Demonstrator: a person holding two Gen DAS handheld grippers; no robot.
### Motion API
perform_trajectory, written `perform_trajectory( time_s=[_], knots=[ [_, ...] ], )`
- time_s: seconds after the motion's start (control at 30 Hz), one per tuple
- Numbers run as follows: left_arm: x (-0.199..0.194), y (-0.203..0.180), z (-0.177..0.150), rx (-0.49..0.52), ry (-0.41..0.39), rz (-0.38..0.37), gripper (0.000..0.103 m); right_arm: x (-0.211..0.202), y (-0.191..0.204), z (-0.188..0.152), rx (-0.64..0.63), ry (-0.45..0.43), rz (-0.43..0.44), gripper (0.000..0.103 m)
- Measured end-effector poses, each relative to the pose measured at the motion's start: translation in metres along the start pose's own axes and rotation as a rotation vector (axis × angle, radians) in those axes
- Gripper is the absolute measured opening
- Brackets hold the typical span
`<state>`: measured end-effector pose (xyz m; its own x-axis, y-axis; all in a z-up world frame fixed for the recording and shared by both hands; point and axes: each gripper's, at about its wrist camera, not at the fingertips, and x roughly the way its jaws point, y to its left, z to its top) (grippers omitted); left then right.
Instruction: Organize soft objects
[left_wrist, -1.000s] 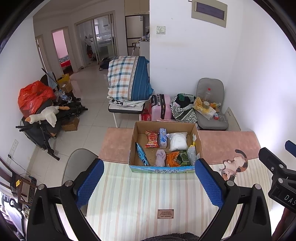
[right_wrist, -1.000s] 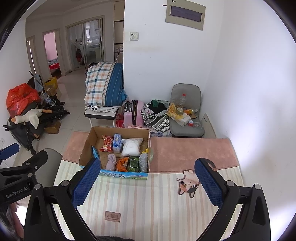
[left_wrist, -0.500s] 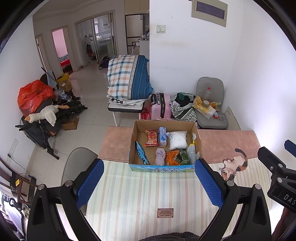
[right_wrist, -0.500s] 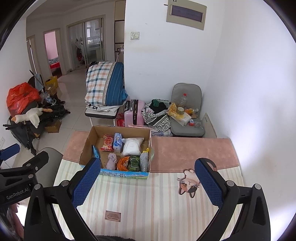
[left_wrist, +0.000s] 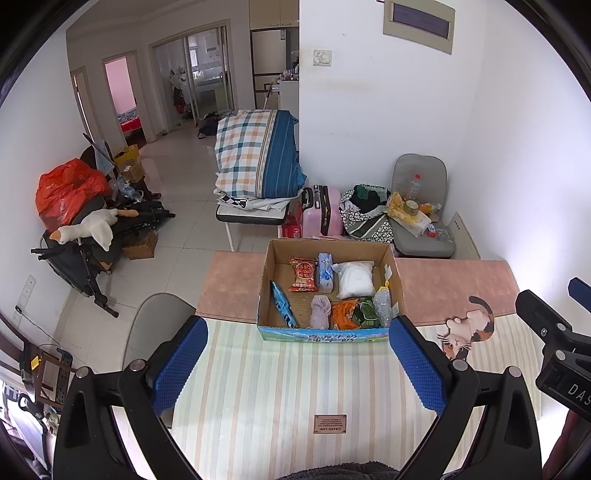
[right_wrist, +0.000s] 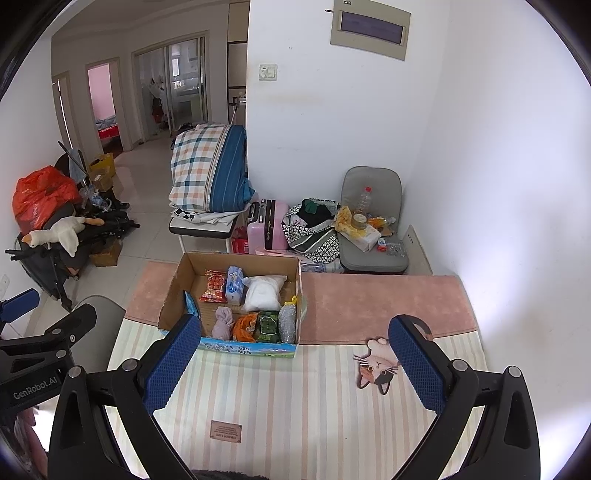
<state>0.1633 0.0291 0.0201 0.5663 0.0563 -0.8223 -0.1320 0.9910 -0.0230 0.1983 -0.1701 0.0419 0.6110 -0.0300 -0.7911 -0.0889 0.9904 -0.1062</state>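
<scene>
The cardboard box (left_wrist: 328, 288) sits on the table's striped mat (left_wrist: 280, 387), soft packets already inside: a white pouch (left_wrist: 354, 278), a red snack bag (left_wrist: 303, 274), a lilac cloth roll (left_wrist: 320, 312). Nothing seems left outside it, though the mat's near edge is hidden. The left gripper (left_wrist: 297, 365) and right gripper (right_wrist: 291, 363) hover above the mat, jaws spread wide, holding nothing.

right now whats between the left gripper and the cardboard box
Only bare striped mat: nothing lies between the open left gripper and the cardboard box, as the left wrist view shows.
</scene>
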Motion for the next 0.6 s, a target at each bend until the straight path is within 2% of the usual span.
perform_trajectory(
  time_s=[0.6],
  knots=[
    [0.0024,-0.0011,-0.0035,-0.003,0.001,0.000,0.101,-0.0022,0.0008,-0.0018,-0.001,-0.001,0.002,0.103]
  ],
)
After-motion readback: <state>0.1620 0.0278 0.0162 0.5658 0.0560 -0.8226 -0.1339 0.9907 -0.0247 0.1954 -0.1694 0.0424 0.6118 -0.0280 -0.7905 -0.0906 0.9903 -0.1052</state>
